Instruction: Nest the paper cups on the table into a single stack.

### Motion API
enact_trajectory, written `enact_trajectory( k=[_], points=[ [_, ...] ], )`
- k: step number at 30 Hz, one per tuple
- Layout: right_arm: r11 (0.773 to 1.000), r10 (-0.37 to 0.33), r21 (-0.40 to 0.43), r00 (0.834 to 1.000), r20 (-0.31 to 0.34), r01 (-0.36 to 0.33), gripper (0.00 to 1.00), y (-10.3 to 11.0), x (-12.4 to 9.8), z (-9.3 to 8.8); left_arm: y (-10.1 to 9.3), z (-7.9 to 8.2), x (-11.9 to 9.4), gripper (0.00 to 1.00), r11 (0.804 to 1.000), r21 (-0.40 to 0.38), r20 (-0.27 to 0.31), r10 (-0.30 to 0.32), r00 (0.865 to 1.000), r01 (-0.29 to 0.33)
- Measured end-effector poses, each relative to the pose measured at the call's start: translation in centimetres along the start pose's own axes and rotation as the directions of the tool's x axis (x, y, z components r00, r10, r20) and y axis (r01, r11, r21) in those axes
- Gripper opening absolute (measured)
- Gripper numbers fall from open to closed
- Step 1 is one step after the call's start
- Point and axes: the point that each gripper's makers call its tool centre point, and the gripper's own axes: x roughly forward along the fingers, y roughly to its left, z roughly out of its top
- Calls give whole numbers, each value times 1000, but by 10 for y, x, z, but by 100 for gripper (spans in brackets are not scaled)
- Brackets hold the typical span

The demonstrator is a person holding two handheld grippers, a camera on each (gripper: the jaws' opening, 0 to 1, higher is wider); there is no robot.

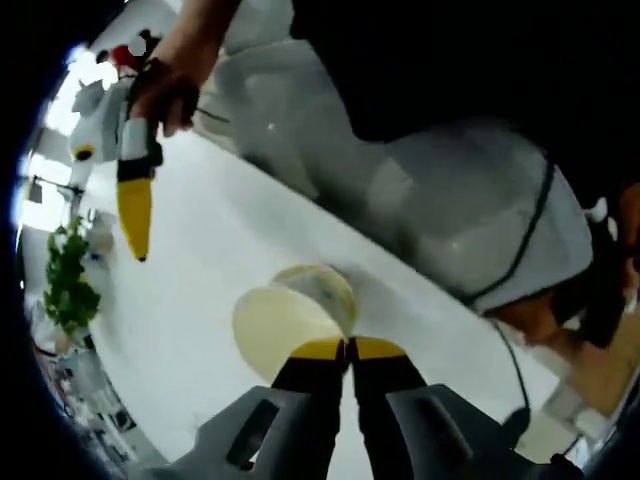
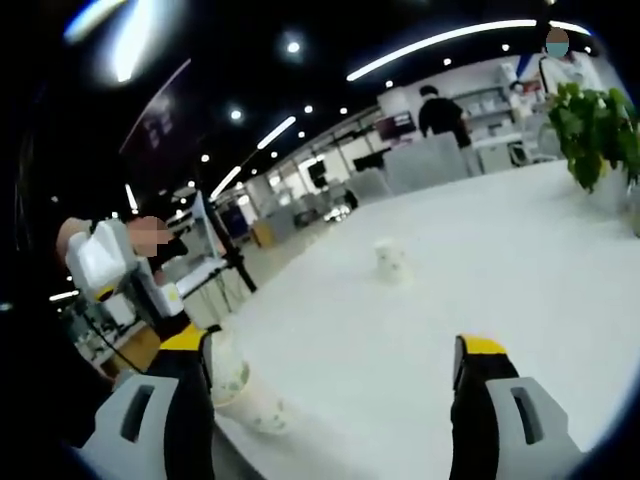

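A paper cup lies tilted on the white table, its pale mouth facing me. My left gripper is shut on its rim, the yellow tips pressed together. In the right gripper view that same cup, speckled with a small print, sits at the lower left by the table's edge, with the left gripper above it. A second paper cup stands upside down farther out on the table. My right gripper hangs open and wide above the table with nothing between its jaws; a hand holds it at the upper left.
A green plant stands at the table's far right, also seen as the plant at the left. A person in pale clothes stands close along the table's edge. Desks and people fill the room behind.
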Motion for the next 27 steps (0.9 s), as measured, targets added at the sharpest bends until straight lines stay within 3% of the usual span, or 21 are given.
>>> enact_trajectory(
  k=[1, 14, 27],
  points=[
    [1000, 0, 0, 1000, 4, 0, 98, -1, 0, 1, 1, 2, 0, 2, 1000, -26, 19, 3, 1000, -3],
    [1000, 2, 5, 1000, -1, -2, 98, -2, 1, -1, -3, 0, 6, 2, 997, -73, 17, -12, 1000, 13],
    [1000, -6, 11, 1000, -4, 7, 98, -4, 3, -2, -5, -7, -1, 0, 988, -151, 47, 24, 999, -17]
  ],
)
